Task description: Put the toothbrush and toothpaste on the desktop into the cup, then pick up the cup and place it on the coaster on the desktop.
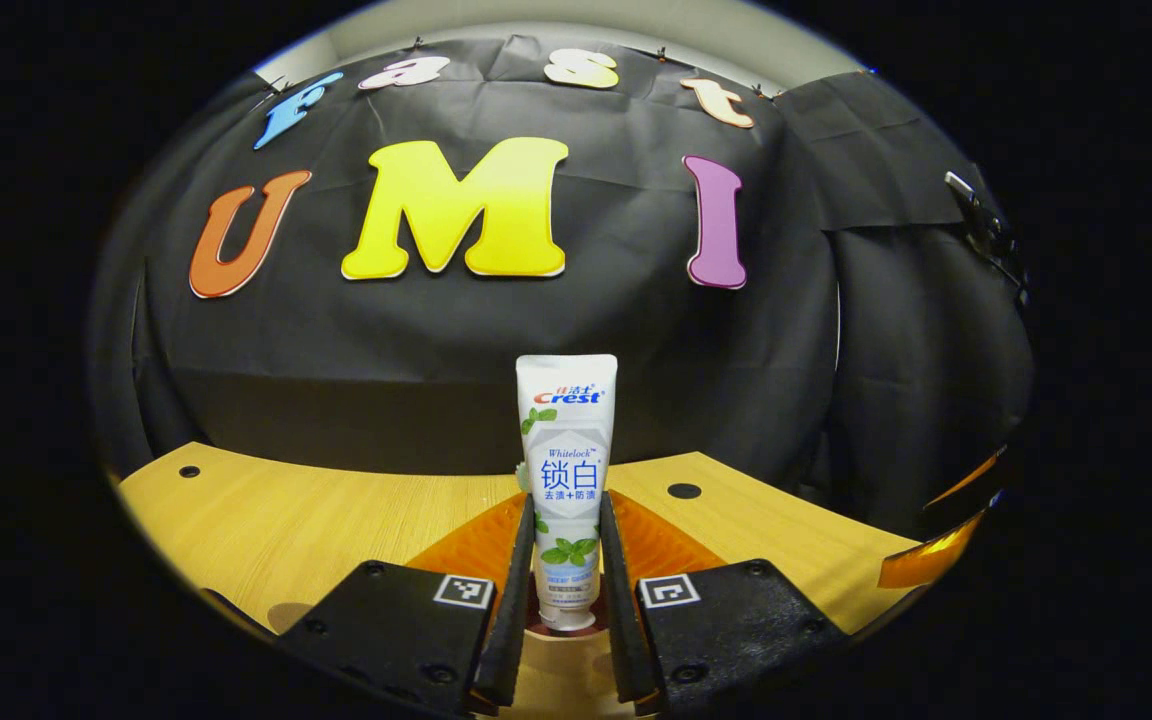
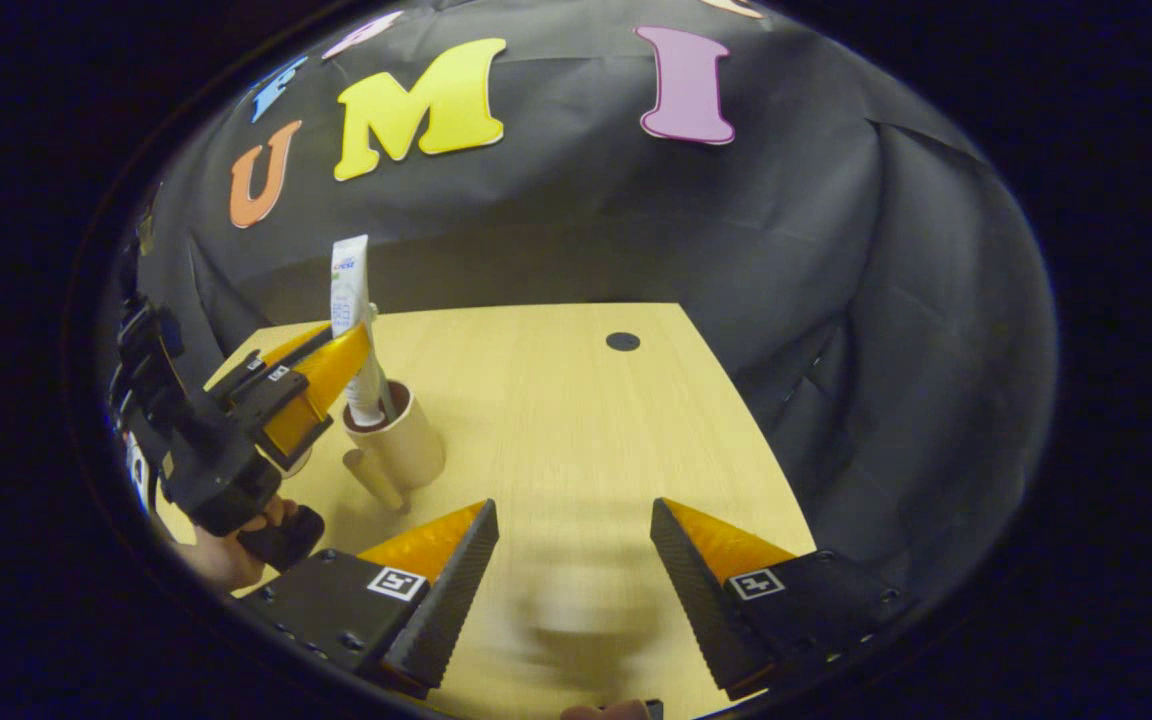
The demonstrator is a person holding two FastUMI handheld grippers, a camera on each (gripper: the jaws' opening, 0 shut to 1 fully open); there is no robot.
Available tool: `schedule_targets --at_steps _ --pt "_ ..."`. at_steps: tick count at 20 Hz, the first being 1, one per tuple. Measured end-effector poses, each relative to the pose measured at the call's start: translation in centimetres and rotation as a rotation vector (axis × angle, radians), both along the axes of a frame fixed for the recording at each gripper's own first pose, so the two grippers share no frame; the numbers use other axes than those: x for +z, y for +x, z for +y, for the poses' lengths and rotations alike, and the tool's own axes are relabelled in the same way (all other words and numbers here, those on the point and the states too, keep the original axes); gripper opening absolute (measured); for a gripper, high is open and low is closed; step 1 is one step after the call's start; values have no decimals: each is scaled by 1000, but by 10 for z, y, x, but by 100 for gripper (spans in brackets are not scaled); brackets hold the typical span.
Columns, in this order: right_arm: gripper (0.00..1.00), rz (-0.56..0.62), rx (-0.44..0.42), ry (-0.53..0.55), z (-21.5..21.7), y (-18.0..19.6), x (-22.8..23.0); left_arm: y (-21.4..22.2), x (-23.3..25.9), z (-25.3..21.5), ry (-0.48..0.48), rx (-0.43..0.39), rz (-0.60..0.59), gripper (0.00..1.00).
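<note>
Left gripper: the left gripper (image 1: pixel 566 580) clamps the white, printed toothpaste tube (image 1: pixel 566 470) between both fingers, low on its body near the cap.
Tube axis: upright, crimped end up, cap end down inside the mouth of the cream, round cup with a handle (image 2: pixel 398 445).
Tube and cup: the cap sits within the rim; whether it touches the bottom I cannot tell.
Cup place: on the pale wooden desktop (image 2: pixel 576 420), toward its left edge as the right gripper view shows it.
Right gripper: the right gripper (image 2: pixel 572 570) hovers wide apart and empty over the desktop's near edge, well to the right of the cup.
Nearer hand: the left, directly over the cup.
Judgement: the tube needs only releasing straight down.
Toothbrush, coaster: cannot tell.
</note>
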State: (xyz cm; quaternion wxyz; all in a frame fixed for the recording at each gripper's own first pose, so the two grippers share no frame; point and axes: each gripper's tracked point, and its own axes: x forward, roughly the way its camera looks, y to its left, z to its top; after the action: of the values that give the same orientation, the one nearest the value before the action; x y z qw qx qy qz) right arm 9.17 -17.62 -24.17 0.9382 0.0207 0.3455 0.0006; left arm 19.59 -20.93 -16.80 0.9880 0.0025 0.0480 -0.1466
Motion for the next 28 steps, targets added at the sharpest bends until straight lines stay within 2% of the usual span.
schedule_targets --at_steps 5,9,13,19,23,24,26,28 --pt "94 7 -5 3 -3 -1 -7 2 -23 1 18 22 42 39" --pt "94 17 -19 -1 -7 2 -11 -5 -40 3 23 33 100 43" --pt "94 11 -18 -7 -2 5 -8 -9 -29 1 39 22 67 45" --pt "94 -16 -2 -11 17 8 6 -34 -25 14 27 21 130 50" --pt "94 -4 10 0 37 9 10 -58 -1 40 33 46 127 77" --pt "94 -2 17 5 45 10 13 -63 4 48 33 59 131 88" --pt "94 -6 38 11 63 12 21 -76 13 68 28 98 147 98" --pt "94 -4 68 7 83 17 29 -85 19 89 20 140 172 98"
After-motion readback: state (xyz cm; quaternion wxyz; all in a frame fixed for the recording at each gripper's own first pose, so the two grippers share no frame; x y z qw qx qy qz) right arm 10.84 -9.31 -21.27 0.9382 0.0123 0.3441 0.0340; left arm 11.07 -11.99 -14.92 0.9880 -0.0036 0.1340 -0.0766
